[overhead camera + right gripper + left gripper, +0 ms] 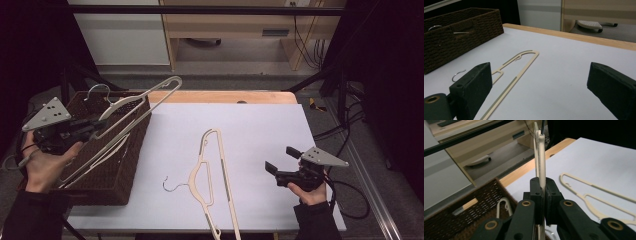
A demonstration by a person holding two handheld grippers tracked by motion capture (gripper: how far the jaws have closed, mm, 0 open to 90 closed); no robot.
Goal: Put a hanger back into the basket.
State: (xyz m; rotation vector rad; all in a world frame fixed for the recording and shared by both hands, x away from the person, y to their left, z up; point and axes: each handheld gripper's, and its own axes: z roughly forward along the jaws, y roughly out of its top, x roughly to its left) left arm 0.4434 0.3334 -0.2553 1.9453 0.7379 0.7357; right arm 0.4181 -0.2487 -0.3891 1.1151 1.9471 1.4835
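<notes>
At the left of the frame in the high view, over the wicker basket (130, 170), the held hanger (131, 116) is up in the air, tilted, its far end poking toward the upper middle. The left gripper (95, 131) has its fingers (535, 192) clamped on the hanger's thin bar, and the left gripper view shows the cream bar squeezed edge-on between the pads. I'd guess it's light, stiff plastic, a bit slick, and long enough to swing or twist if you grab it far off centre, so pinching a straight flat bar like this looks right to me, not the wire hook.

The basket sits at the tabletop's (260, 130) left edge and there's at least one more hanger in it, a white hook (503, 206) showing inside. A second hanger (215, 185) lies flat on the white tabletop, middle-bottom, metal hook pointing left. The right gripper (280, 160) hovers lower right, fingers spread wide, nothing in them.
</notes>
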